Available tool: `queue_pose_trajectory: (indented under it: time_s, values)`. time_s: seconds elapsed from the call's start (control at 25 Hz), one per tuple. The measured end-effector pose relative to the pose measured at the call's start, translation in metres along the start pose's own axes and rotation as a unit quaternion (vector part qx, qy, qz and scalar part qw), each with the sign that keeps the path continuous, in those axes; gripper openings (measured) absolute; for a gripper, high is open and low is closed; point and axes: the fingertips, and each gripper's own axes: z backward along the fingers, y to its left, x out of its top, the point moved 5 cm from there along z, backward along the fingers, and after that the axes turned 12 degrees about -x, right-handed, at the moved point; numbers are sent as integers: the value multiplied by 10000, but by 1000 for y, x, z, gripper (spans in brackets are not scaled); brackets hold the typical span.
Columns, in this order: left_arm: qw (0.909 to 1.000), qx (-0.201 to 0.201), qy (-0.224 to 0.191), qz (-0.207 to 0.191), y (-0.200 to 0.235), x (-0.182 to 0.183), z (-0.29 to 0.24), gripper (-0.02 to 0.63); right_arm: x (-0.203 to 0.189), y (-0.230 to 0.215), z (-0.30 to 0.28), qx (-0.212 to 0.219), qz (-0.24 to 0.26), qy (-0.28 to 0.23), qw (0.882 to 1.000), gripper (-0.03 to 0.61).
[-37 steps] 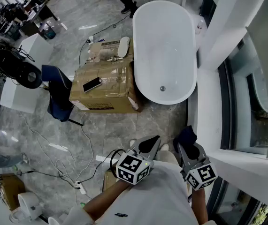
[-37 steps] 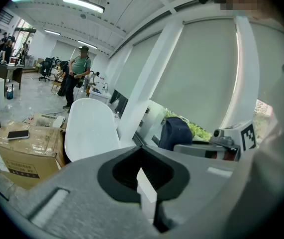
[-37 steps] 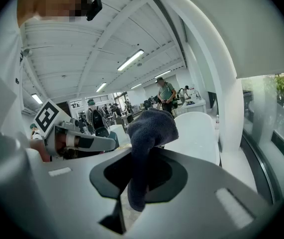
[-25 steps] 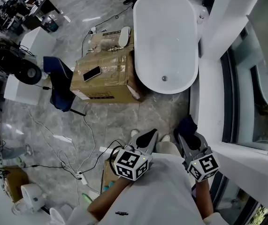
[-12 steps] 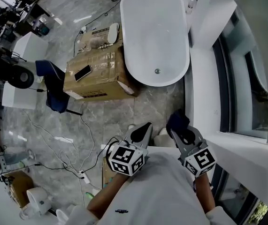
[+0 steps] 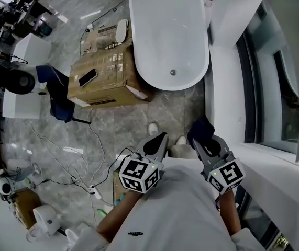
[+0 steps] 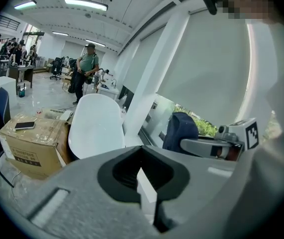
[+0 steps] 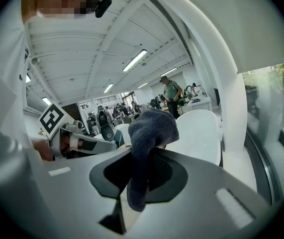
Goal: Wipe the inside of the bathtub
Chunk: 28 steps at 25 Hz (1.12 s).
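Dark blue cloth (image 6: 200,128) clamped in right tool (image 6: 208,144), bunched up past the jaws. Left tool (image 6: 157,141) pinched together on nothing, near the right one. Both held over grey stone floor (image 6: 123,124), well apart from white bathtub (image 6: 165,30) ahead. Cardboard box (image 6: 107,82) touching tub's side, phone (image 6: 87,77) on top.

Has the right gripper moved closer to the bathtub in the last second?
No, not noticeably. The right gripper, shut on the cloth, keeps about the same gap to the bathtub near rim; only the camera view has shifted.
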Motion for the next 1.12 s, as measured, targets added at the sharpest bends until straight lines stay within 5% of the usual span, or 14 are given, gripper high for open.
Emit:
queue_pose_trajectory:
  time_s: [0.44,1.12]
  values:
    - [9996,-221,152,76,50,22,-30,-2,3,-21,-47,-323,-178,190,9991,52]
    - [9982,-559,-191,85,194,152,-47,-2,117,-16,-209,-573,168,90,9982,52]
